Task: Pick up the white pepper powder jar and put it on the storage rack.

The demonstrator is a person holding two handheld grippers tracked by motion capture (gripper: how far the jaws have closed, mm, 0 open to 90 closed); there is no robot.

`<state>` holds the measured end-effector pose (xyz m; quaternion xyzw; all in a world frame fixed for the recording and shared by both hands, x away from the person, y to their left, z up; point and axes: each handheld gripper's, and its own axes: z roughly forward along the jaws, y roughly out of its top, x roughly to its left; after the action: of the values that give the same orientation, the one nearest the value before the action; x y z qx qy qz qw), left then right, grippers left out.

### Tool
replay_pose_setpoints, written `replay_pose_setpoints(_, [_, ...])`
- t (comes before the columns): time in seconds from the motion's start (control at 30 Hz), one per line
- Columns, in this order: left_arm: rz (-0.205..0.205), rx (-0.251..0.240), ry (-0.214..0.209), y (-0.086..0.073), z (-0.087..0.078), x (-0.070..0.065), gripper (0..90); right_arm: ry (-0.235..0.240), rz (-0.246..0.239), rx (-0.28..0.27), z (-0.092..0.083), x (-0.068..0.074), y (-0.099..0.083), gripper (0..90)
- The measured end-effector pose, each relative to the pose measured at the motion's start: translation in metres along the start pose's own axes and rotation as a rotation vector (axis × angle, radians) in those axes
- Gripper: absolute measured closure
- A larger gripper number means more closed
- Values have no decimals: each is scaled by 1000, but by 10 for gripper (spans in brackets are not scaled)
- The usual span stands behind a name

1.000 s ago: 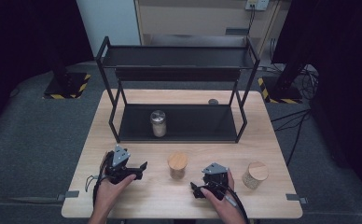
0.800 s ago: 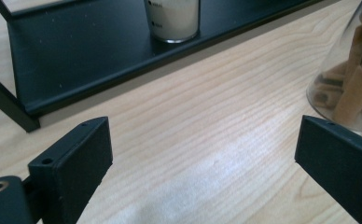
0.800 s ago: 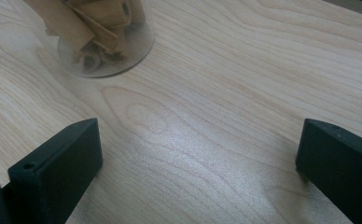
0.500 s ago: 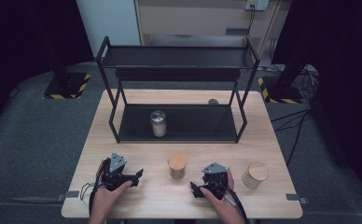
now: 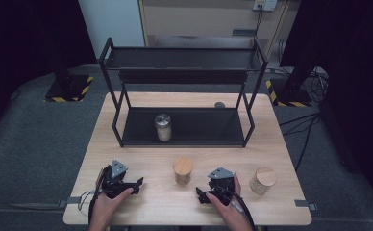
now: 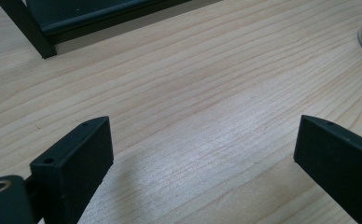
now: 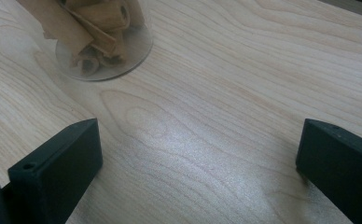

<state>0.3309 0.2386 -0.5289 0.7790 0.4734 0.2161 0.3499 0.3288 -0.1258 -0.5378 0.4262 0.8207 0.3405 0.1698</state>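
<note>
My left gripper (image 5: 137, 186) rests low over the front left of the wooden table (image 5: 141, 154), held by a hand, jaws pointing right. In the left gripper view it (image 6: 205, 126) stands open over bare wood. My right gripper (image 5: 200, 195) sits at the front middle-right with its jaws pointing left, and in the right gripper view it (image 7: 200, 128) is open with nothing between its jaws. Between the two stands a glass jar with a wooden lid (image 5: 182, 169); its base, holding brown rolls (image 7: 100, 42), lies just beyond the right jaws.
A black two-tier rack (image 5: 182, 77) spans the back of the table; its leg (image 6: 27, 25) is close by. A metal-lidded jar (image 5: 163, 127) stands on its lower shelf. Another wooden-lidded jar (image 5: 262, 180) stands at the front right. A small round object (image 5: 219, 104) lies behind the rack.
My left gripper has sunk a little and drawn toward the table's front edge. The right gripper and the jars have kept still.
</note>
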Motion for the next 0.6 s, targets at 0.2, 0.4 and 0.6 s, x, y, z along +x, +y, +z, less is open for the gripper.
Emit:
replay_pose_setpoints(0.2, [-4, 23, 5, -1, 6, 3, 35, 0, 0, 0, 0, 0, 0, 2])
replay_pose_setpoints(0.4, [-18, 68, 10, 1, 11, 6, 19, 0, 0, 0, 0, 0, 0, 3])
replay_pose_setpoints(0.6, [-24, 72, 15, 2, 13, 5, 0, 0, -1, -1, 0, 0, 0, 3])
